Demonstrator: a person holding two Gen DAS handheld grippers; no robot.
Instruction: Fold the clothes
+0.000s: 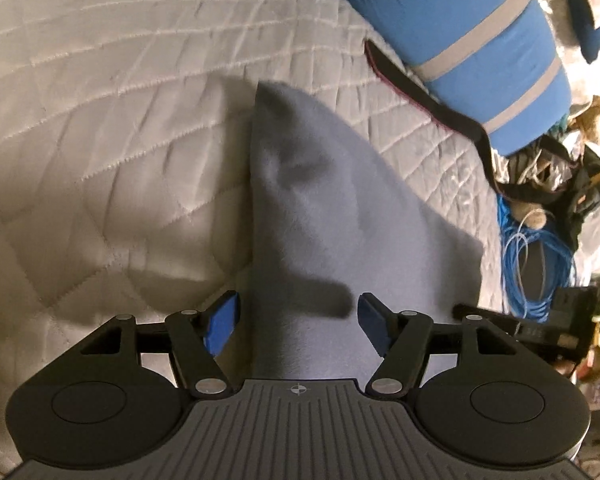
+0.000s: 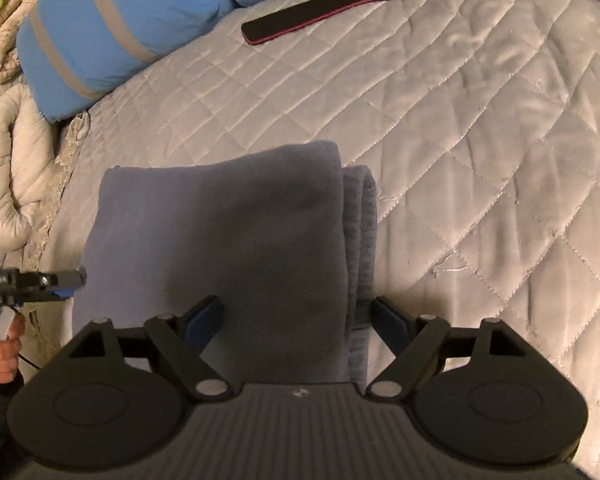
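Soft, limp fleece [image 2: 220,240] folded on the bed [image 2: 480,160] — take the thick edge at 3 o'clock; both grippers [image 1: 298,320] [image 2: 296,318] have jaws spread, pinching nothing.

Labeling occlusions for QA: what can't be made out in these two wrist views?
- Near edge of the grey garment: hidden in both views by the gripper bodies.
- Garment type: not clear; folded in the right view, blurred in the left.
- Black strap: far end cut off by frame edge.
- Clutter by blue cable: too small.
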